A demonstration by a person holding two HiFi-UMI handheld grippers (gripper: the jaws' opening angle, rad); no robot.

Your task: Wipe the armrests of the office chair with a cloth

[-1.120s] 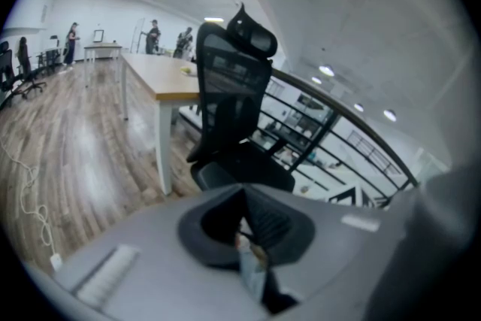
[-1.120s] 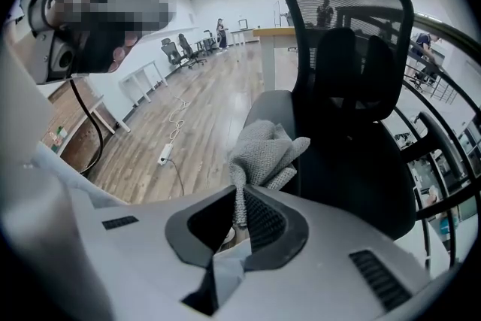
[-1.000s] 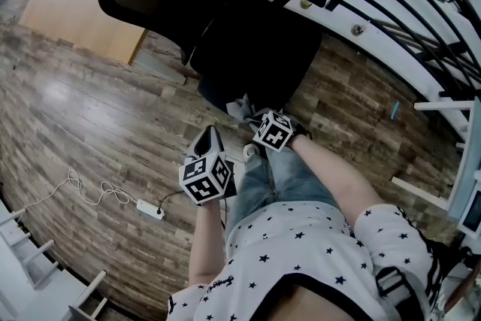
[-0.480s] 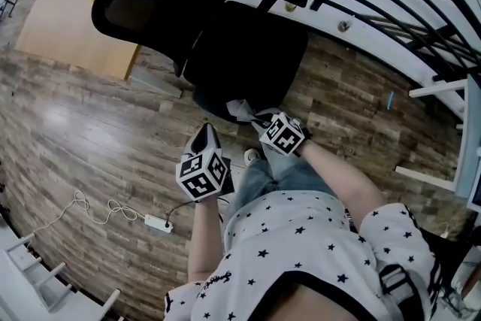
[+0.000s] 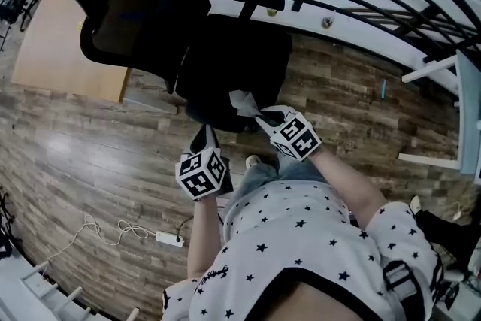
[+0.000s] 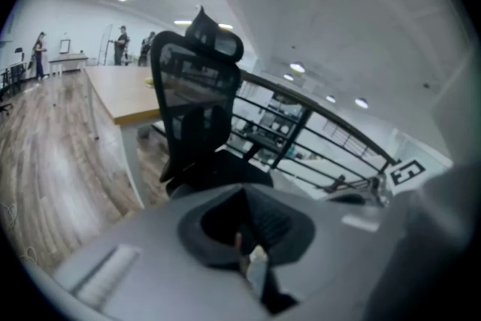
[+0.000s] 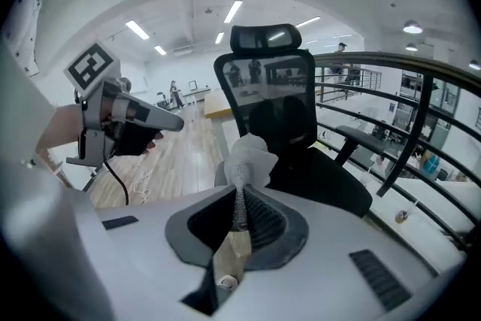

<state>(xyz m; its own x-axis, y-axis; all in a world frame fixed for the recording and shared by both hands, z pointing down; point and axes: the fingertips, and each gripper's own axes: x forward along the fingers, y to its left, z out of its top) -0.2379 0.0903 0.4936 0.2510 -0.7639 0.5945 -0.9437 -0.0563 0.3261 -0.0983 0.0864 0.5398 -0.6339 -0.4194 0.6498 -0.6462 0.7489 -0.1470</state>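
R gripper (image 7: 239,201) clamped on white cloth (image 7: 250,155) | cloth bunched above jaws, at front edge of office chair (image 5: 225,60) seat, contact unclear | L gripper (image 6: 243,199) jaws pressed together, nothing between, front-left of chair, clear of it | armrest (image 7: 353,134) on chair's far side from cloth
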